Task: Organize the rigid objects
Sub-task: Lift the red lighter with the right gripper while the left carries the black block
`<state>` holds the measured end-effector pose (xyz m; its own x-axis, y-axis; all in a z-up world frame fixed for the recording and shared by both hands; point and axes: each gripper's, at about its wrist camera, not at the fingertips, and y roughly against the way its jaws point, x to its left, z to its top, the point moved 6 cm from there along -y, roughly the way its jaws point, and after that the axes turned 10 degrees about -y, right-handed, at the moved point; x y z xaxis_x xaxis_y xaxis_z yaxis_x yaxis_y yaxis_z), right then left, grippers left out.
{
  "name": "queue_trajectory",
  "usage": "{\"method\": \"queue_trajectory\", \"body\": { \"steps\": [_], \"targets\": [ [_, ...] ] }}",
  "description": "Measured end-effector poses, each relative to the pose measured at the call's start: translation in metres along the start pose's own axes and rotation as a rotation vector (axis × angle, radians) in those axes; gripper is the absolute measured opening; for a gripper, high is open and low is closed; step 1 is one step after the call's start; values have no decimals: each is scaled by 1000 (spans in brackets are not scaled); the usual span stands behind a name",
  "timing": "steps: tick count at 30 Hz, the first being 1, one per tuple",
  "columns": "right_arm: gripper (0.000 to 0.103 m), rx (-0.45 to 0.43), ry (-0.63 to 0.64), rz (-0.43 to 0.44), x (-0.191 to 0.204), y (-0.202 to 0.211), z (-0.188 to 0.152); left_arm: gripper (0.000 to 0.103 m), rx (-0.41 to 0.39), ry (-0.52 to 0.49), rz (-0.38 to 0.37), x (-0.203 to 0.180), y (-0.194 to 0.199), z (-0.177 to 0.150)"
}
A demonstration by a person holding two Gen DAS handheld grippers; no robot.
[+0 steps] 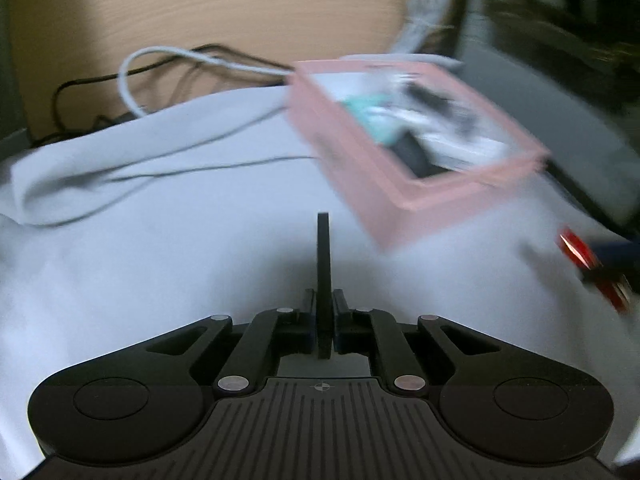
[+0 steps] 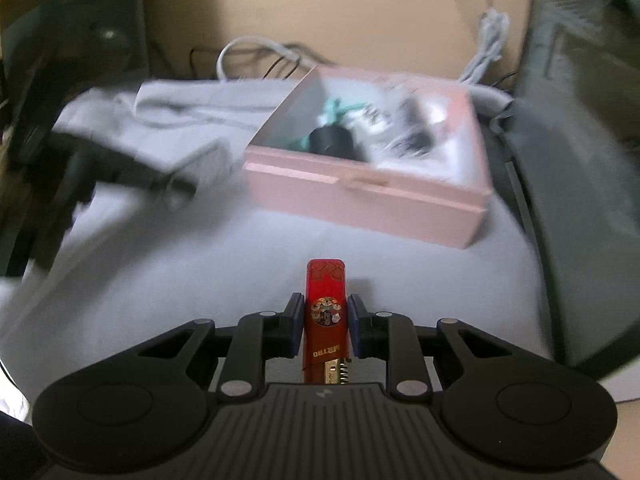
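While we hold a red lighter [image 2: 325, 320] upright between the fingers of the right tool [image 2: 325, 330], its jaws stand narrow against the lighter's sides, and we judge it gripped, though a thin gap shows at the pads. Our left tool [image 1: 324, 320] is closed right down on a thin black flat piece [image 1: 323, 272], which stands on edge between its fingers; blur keeps us from naming it more closely.

Beyond both tools lies a pale cloth [image 1: 160, 240] spread over the surface, and on it, a little ahead, sits an open pink box [image 2: 368, 196]. Inside we make out a black round thing [image 2: 334, 142], something teal [image 2: 336, 110] and some white and dark items, all too smeared to name. From the left view the lighter [image 1: 580, 256] shows at the far right edge, near the box. Behind the cloth, white and black cables [image 1: 168, 64] trail over the wooden surface [image 1: 240, 0].

As we read it, the sorting is well under way: several things already lie in the box, and two more are in our tools, not yet put away. What seems left is to carry the lighter and the black piece over the rim and let them go inside. The cloth in front of us shows no other loose items.
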<state>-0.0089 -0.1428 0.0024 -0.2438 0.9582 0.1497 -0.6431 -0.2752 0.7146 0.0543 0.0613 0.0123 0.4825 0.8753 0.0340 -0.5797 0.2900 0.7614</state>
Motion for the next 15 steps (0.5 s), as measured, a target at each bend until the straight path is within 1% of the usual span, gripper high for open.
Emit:
{"method": "queue_trajectory", "body": {
  "steps": [4, 7, 13, 15],
  "targets": [
    [22, -51, -36, -21, -14, 25, 9, 9, -45, 24, -68, -27, 25, -1],
    [22, -75, -52, -41, -23, 37, 12, 9, -94, 17, -104, -40, 39, 10],
    [22, -67, -87, -74, -39, 39, 10, 9, -138, 2, -125, -44, 41, 35],
    [22, -77, -96, -76, -42, 43, 10, 9, -149, -4, -126, -44, 43, 40]
  ]
}}
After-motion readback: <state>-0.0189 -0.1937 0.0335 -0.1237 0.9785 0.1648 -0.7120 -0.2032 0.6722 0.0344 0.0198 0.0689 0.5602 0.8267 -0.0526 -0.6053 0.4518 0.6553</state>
